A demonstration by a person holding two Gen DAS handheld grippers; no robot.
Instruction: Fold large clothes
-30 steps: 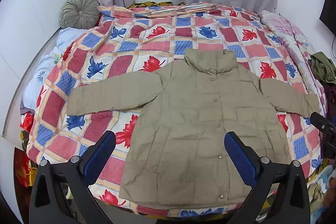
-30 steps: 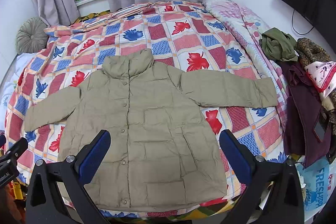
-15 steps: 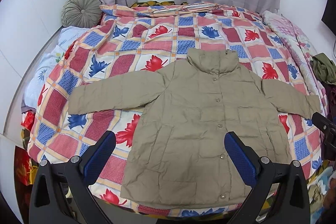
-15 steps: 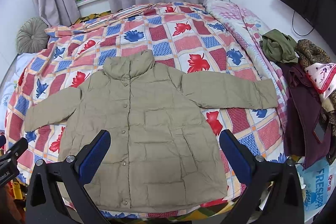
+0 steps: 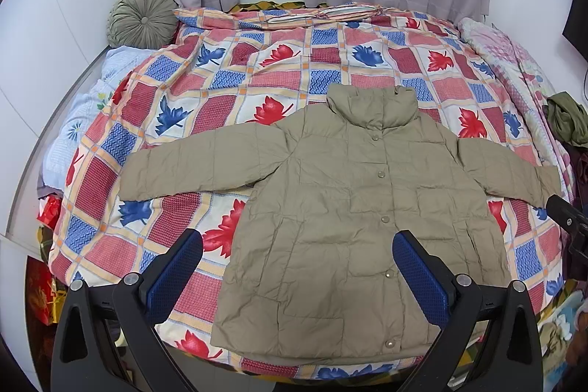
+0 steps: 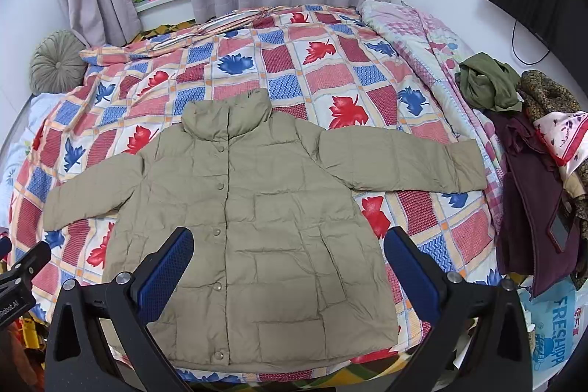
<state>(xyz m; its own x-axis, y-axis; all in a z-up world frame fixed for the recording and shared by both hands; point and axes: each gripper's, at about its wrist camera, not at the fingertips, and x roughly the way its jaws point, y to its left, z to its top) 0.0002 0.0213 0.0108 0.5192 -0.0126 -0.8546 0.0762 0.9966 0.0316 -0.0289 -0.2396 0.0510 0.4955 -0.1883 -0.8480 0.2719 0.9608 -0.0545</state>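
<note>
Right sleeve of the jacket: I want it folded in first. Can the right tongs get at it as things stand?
Probably yes. The right sleeve lies flat and uncovered on the quilt, and the right tongs are open, with nothing between.

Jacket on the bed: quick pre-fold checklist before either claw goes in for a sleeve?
1. Jacket lies flat, front up, snaps closed down the placket: ok.
2. Both sleeves spread out to the sides, not tucked under the body: ok.
3. Left claw open, nothing between its pads, above the hem: ok.
4. Right claw open and holding nothing: ok.
5. Quilt around the jacket bare enough for folding inward: ok.
6. Right cuff lies near the clothes pile at the bed edge; whether it touches the pile: cannot tell.
</note>
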